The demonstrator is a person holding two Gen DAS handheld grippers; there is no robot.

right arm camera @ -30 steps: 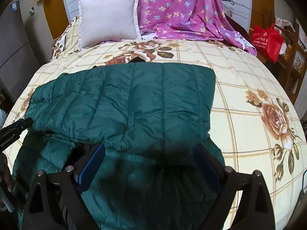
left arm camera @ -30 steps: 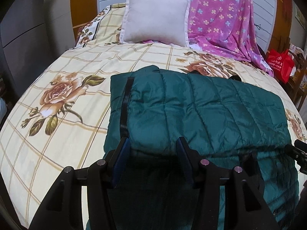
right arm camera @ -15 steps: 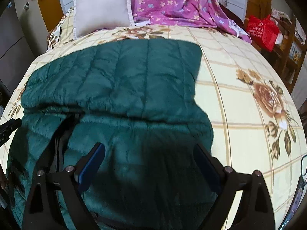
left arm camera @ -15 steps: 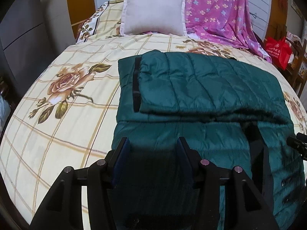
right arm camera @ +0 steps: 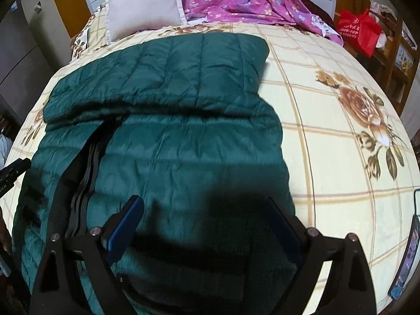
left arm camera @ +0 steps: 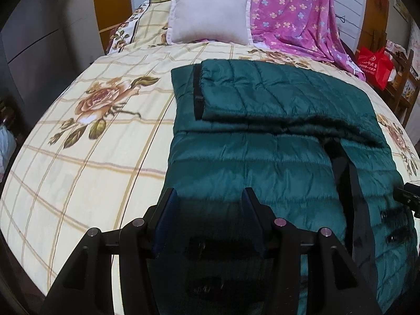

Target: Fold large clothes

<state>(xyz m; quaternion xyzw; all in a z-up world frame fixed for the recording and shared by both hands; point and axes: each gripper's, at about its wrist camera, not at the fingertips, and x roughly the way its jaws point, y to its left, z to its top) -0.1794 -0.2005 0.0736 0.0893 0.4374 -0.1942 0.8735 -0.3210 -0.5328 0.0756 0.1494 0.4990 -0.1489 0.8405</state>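
Note:
A dark green quilted jacket (left arm camera: 252, 157) lies flat on the flowered bed sheet (left arm camera: 86, 162). Its far part (left arm camera: 275, 92) is folded back over the body, with a black zipper strip (left arm camera: 197, 94) showing along the left side. My left gripper (left arm camera: 208, 198) hovers over the jacket's near left part, open, with nothing pinched. In the right wrist view the jacket (right arm camera: 183, 144) fills the middle, and my right gripper (right arm camera: 204, 207) stands wide open above its near right part. The open front zipper (right arm camera: 86, 157) runs down the jacket's left side.
At the head of the bed a white pillow (left arm camera: 210, 13) leans beside a pink flowered blanket (left arm camera: 296, 18). A red bag (right arm camera: 359, 31) sits on wooden shelving to the right. A phone (right arm camera: 407, 257) lies near the bed's right edge, and grey cabinets (left arm camera: 34, 39) stand left.
Both grippers have drawn back toward the jacket's near end. The folded edge that lay right at the fingertips now lies well ahead of them, and more of the jacket's body shows.

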